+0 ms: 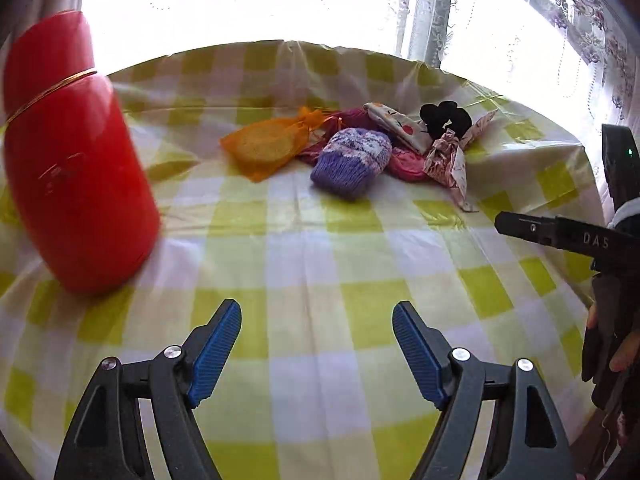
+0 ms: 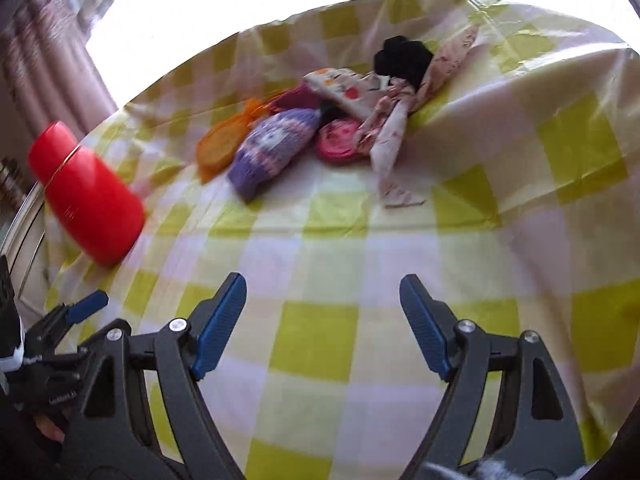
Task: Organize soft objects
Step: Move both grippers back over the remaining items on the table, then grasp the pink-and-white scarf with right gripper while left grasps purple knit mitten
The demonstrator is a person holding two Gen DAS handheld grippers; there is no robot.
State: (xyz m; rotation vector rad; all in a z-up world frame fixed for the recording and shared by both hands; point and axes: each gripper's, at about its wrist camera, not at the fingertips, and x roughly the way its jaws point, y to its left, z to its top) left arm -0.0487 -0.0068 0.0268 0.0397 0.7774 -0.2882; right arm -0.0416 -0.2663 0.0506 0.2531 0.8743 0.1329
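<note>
Soft objects (image 1: 352,148) heaped together on checked tablecloth (image 1: 320,248), well ahead of both grippers. Left gripper (image 1: 317,344) and right gripper (image 2: 322,320) spread apart, gripping nothing. Red container (image 1: 76,160) ahead, leftward.

Green-checked tablecloth (image 1: 320,240), red canister (image 1: 76,160), purple knit (image 1: 352,160).

the tablecloth (image 1: 304,248) looks like smooth, faintly glossy plastic sheet. the red bottle (image 1: 76,168) is glossy with a metal band, and the purple hat (image 1: 352,160) is rough knitted wool.
</note>
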